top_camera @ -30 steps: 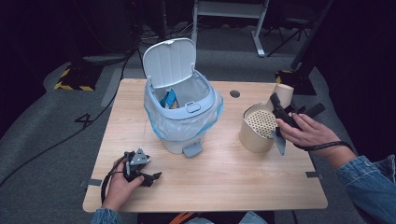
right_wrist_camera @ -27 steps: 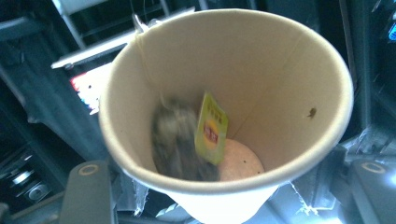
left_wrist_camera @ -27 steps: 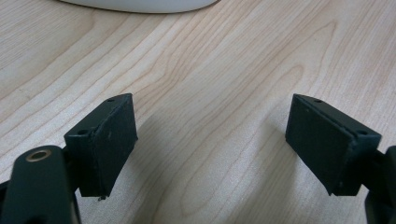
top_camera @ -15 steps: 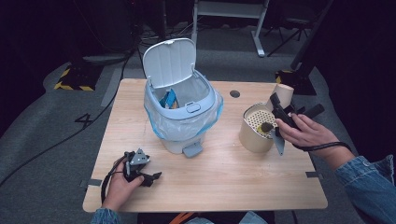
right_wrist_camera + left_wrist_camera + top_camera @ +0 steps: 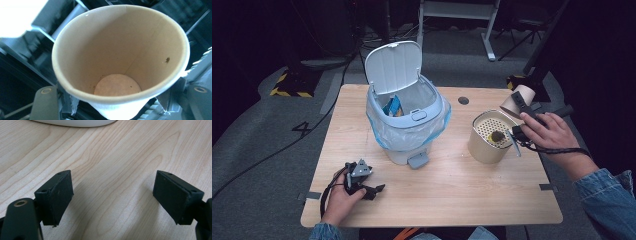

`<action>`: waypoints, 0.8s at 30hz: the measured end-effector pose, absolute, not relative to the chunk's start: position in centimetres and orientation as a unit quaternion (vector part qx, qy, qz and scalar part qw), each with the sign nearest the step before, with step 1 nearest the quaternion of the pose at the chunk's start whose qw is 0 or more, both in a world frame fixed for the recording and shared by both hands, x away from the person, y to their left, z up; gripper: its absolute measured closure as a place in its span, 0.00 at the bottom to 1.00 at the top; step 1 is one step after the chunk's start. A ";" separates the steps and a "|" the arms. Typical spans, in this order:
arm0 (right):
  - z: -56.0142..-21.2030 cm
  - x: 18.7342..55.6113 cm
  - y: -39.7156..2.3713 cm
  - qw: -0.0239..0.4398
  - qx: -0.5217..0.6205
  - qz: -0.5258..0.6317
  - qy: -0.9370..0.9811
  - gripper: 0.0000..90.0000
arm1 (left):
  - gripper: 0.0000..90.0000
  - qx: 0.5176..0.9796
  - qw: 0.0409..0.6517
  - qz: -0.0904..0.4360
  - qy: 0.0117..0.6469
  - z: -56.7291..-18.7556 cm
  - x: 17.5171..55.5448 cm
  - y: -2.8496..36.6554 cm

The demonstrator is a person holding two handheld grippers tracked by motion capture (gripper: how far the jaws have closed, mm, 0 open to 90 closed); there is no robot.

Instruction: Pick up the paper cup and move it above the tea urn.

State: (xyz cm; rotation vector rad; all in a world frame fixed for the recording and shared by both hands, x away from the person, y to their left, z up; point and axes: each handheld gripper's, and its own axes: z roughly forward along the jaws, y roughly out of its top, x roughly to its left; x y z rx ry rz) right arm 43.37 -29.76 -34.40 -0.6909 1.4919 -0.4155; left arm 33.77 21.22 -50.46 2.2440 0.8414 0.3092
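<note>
cup in my right gripper, tipped by the canister

my right gripper (image 5: 518,111) clamps a paper cup (image 5: 120,62), tilted over the table's right edge just beside the tan canister (image 5: 488,140). the cup is empty but for specks. my left gripper (image 5: 371,189) rests near the front left corner, jaws wide over bare table (image 5: 120,157). the bin (image 5: 407,120) stands mid-table, lid up.

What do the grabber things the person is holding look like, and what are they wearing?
Each hand-held gripper is black. The left hand-held gripper has two flat rectangular black pads with small screw holes, a grey three-cornered plate on top and a black cable looping from it. The right hand-held gripper trails a black cable too. The person wears blue denim sleeves.
</note>
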 end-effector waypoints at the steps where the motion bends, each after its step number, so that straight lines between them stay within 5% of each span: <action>1: -34.1 43.5 -29.9 0.658 -0.300 -0.172 0.669 0.35 | 0.19 0.868 0.355 0.120 0.326 -50.5 33.8 21.2; 9: -32.6 44.3 -31.1 0.599 -0.178 -0.014 0.780 0.35 | 0.19 0.868 0.354 0.120 0.326 -50.4 33.8 21.2; 24: -31.2 46.1 -33.2 0.329 0.144 0.332 0.872 0.35 | 0.19 0.868 0.355 0.119 0.325 -50.4 33.8 21.2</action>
